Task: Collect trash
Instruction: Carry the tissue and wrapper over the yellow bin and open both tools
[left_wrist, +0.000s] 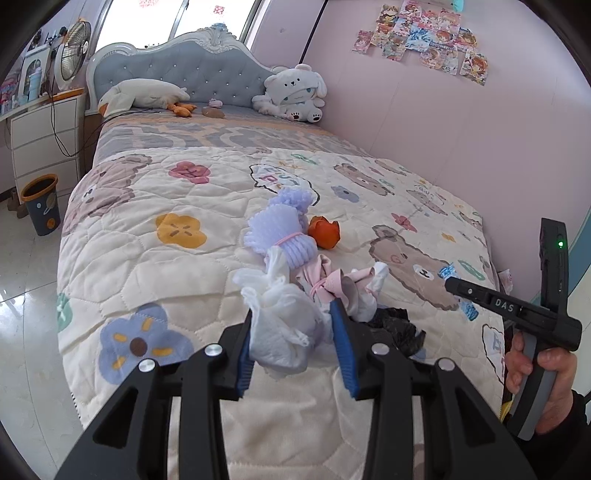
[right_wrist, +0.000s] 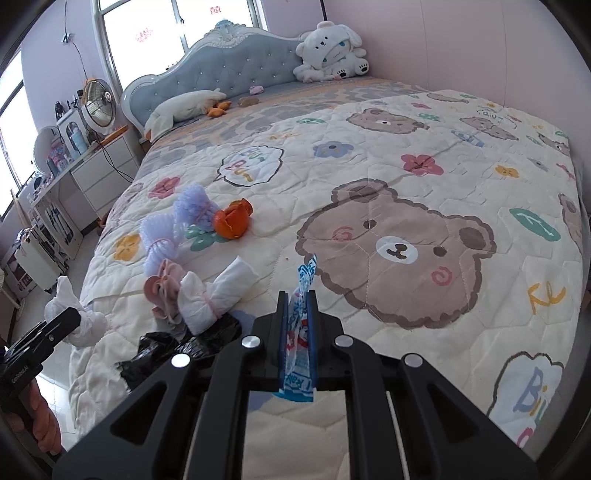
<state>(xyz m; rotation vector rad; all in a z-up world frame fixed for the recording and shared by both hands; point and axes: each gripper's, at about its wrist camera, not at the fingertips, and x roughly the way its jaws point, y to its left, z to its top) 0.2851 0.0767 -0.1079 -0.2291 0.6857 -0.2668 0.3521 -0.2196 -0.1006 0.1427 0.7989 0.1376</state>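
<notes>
My left gripper (left_wrist: 293, 314) is shut on a crumpled white tissue (left_wrist: 280, 336), held just above the bed's front edge. My right gripper (right_wrist: 297, 299) is shut on a blue-and-white wrapper (right_wrist: 300, 343), which sticks up between the pads. On the quilt between them lie a purple foam fruit net (left_wrist: 280, 229), an orange peel (left_wrist: 324, 232), a pink and white wad tied with a pink band (left_wrist: 343, 286) and a black plastic bag (left_wrist: 397, 326). The right gripper (left_wrist: 452, 285) also shows at the right edge of the left wrist view, in a person's hand.
A dark blue waste bin with an orange rim (left_wrist: 40, 205) stands on the tiled floor left of the bed, beside white drawers (left_wrist: 44, 136). Plush toys (left_wrist: 295, 92) lie at the headboard. A pink wall (left_wrist: 461, 140) runs along the bed's right side.
</notes>
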